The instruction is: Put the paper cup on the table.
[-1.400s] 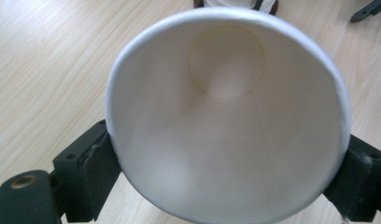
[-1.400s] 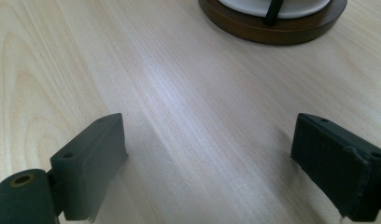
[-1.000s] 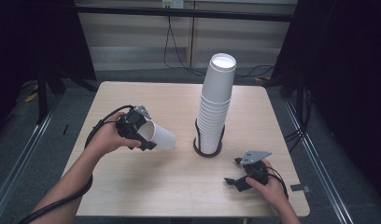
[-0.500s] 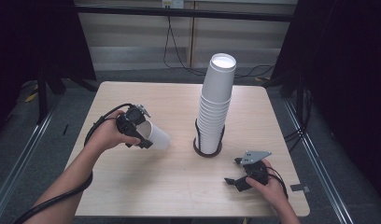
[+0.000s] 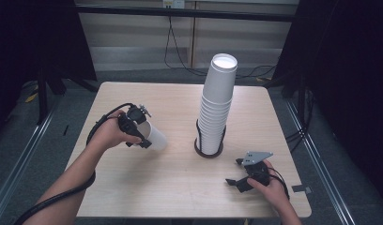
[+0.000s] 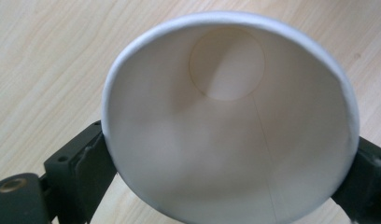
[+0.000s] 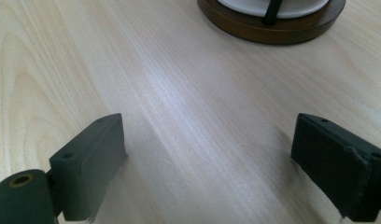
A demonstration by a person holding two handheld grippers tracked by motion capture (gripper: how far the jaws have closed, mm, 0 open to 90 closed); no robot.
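A tall stack of white paper cups stands upside down in a round brown holder at the table's middle; the holder's base shows at the top of the right gripper view. My left gripper is shut on a single white cup, held tilted just above the left half of the table. In the left gripper view the cup's open mouth faces the camera, its rim squeezed between both jaws. My right gripper rests low on the table at the front right, open, nothing between its jaws.
The light wooden table has its edges close to both hands. A black cable loops from the left gripper over the table. Dark stands and a grey floor surround the table.
The left hand has moved the held cup slightly toward the front of the table. The right gripper has stayed still.
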